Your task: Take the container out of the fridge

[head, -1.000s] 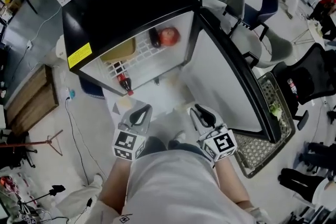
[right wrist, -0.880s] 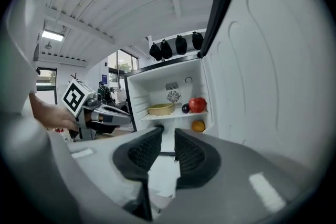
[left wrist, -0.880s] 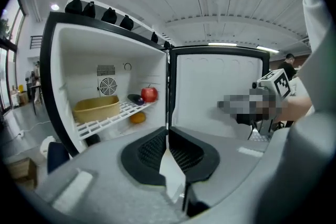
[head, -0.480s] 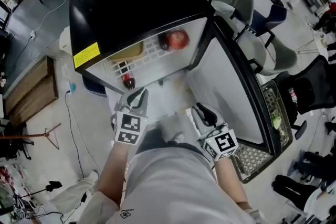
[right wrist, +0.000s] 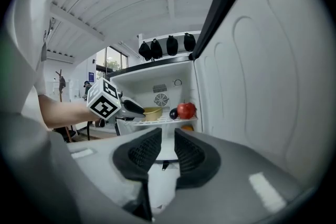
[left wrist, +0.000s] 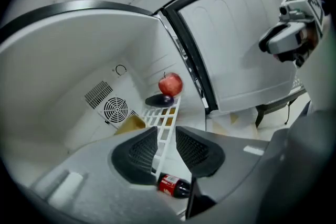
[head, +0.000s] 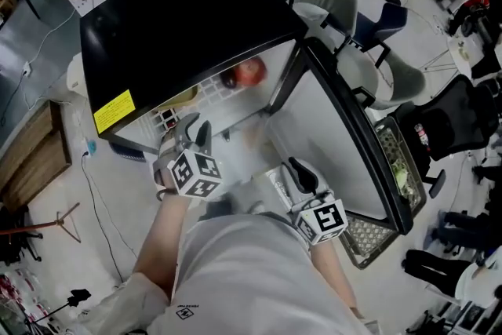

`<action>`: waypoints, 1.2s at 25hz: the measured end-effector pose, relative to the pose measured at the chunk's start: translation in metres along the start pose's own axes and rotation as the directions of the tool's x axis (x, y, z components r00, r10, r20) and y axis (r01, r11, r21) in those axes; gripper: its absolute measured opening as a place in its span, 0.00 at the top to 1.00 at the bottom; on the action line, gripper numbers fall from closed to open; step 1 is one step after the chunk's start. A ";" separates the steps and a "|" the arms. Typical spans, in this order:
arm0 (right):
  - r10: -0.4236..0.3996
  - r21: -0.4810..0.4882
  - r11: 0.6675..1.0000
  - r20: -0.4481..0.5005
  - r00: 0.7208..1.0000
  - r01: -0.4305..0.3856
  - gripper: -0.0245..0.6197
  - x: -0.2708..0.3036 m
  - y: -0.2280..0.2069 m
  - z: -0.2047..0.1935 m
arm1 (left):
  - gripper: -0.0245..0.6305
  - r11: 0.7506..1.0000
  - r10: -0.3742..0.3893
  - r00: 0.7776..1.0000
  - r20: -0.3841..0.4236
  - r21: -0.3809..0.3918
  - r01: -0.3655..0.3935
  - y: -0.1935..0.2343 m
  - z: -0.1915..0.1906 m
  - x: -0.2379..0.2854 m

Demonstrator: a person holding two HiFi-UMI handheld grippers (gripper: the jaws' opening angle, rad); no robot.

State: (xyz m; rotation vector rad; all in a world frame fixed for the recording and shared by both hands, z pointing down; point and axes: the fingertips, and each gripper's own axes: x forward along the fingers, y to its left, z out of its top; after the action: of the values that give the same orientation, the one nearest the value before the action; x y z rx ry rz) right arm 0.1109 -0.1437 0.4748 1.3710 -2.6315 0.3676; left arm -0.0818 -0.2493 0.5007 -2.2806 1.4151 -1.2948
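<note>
The black mini fridge (head: 180, 20) stands with its door (head: 337, 129) swung open. On its white wire shelf (left wrist: 164, 118) sit a yellow container (left wrist: 131, 123) (right wrist: 152, 112), a dark eggplant (left wrist: 160, 100) and a red apple (left wrist: 170, 84) (head: 249, 71). A cola bottle (left wrist: 175, 186) lies lower down. My left gripper (head: 194, 128) (left wrist: 167, 136) is at the shelf's front edge, short of the container, its jaws opening. The shelf edge shows in the gap, not pressed. My right gripper (head: 296, 169) (right wrist: 168, 141) hangs back in front of the door, slightly open, holding nothing.
A wire basket (head: 396, 169) stands on the floor beyond the door at the right. Office chairs (head: 392, 67) are behind the door. A wooden board (head: 31, 161) and cables lie on the floor at the left. The container is mostly hidden under the fridge top in the head view.
My left gripper has moved forward from beside my knees up to the shelf's front edge, and its jaws have parted. The right gripper has barely shifted.
</note>
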 end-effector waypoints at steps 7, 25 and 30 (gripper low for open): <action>-0.050 0.003 0.999 0.007 0.999 0.050 0.84 0.003 -0.010 0.005 | 0.74 0.989 0.043 0.995 -0.089 0.146 -0.030 0.018 0.001 0.034; -0.114 0.010 0.993 0.004 0.994 0.114 0.84 0.010 -0.026 0.009 | 0.79 0.984 0.014 0.978 -0.207 0.177 0.023 0.039 -0.025 0.077; -0.109 0.019 0.994 0.003 0.994 0.109 0.84 0.009 -0.024 0.007 | 0.90 0.987 -0.016 0.983 -0.181 0.153 0.044 0.034 -0.020 0.074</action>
State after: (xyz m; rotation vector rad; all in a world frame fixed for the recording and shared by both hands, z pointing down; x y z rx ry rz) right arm 0.1255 -0.1665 0.4743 1.5147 -2.5488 0.3765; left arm -0.1057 -0.3204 0.5379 -2.1368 1.2826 -1.5957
